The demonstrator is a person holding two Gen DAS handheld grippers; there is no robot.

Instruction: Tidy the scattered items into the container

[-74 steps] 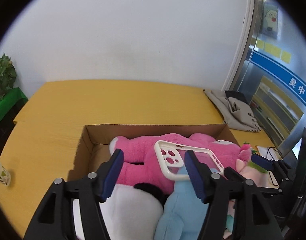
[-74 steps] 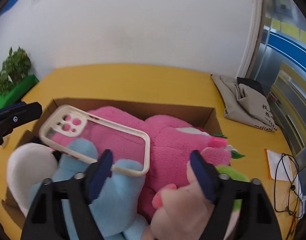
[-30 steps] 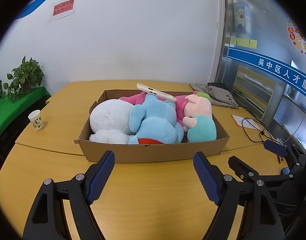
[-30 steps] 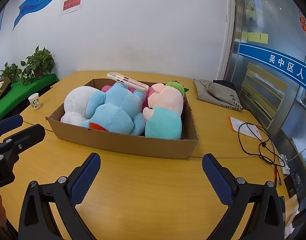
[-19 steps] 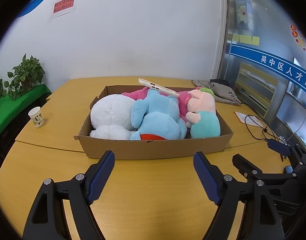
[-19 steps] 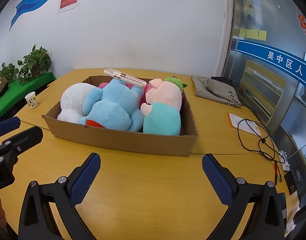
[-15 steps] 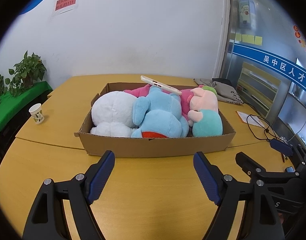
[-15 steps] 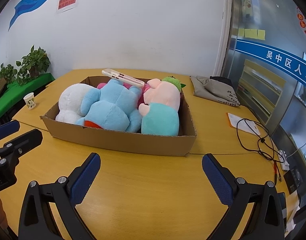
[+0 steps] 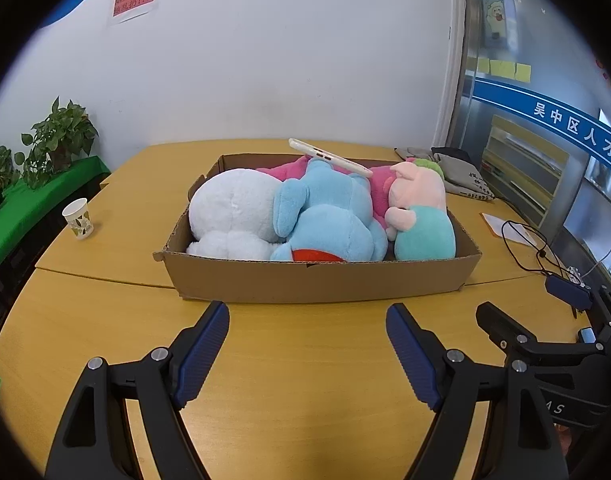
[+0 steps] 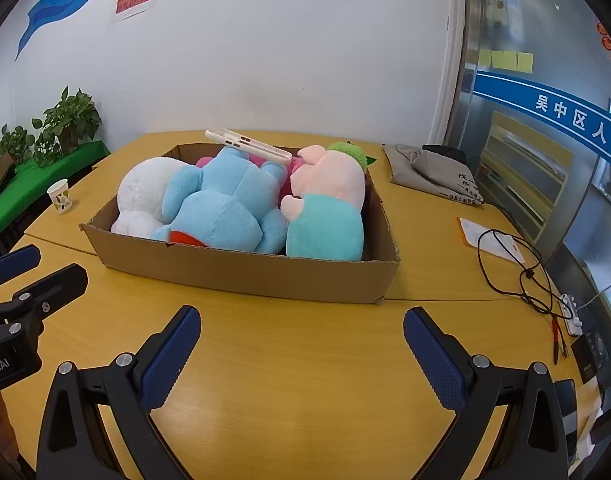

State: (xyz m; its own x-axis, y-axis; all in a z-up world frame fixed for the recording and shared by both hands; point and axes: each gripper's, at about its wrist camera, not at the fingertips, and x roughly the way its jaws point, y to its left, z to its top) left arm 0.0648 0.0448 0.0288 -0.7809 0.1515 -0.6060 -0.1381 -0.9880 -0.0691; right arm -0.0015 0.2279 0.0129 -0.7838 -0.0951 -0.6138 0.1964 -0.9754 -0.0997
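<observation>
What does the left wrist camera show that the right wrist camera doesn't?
Only the left wrist view shows the right gripper from outside, at its right edge. Only the right wrist view shows the blue wave stripe on the wall. Both share the cardboard box of plush toys, the phone case on top, and the paper cup.

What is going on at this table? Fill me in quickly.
A person holding two handheld grippers is tidying loose items into a cardboard box. The box is packed with a white plush, a blue plush, a pink plush and a pink-and-teal plush, with a phone case lying on top of them. The left gripper and right gripper are both open and empty, in front of the box over the bare tabletop. A paper cup stands on the table outside the box.
</observation>
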